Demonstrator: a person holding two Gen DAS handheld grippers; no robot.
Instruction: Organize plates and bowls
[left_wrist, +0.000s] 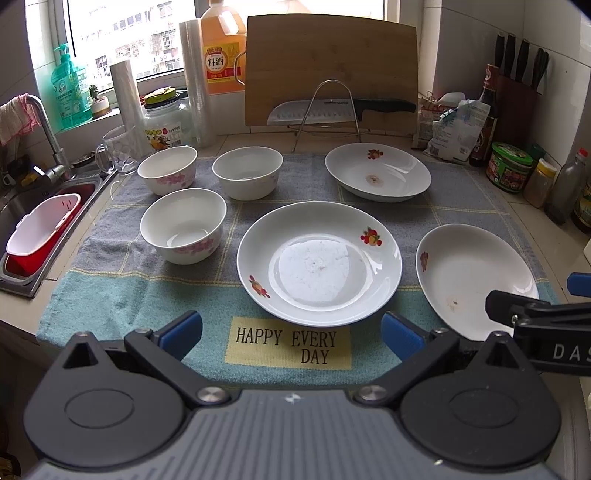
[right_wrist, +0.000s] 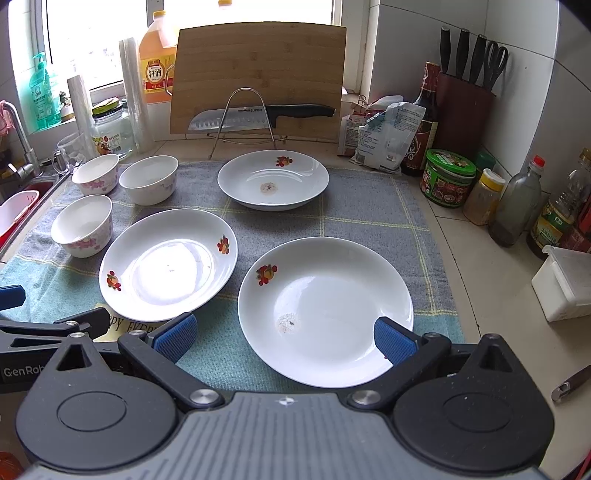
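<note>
Three white plates with fruit prints lie on a grey-and-teal towel: a middle plate, a far plate and a near-right plate. Three white bowls with pink flowers stand at the left: near bowl, far-left bowl, far-middle bowl. My left gripper hangs open above the towel's front edge, before the middle plate. My right gripper is open over the near rim of the near-right plate, nothing between its fingers.
A cutting board and a knife on a wire rack stand at the back. Bottles, jars and a knife block line the right wall. The sink with a red-and-white basket is left. A white lidded box sits right.
</note>
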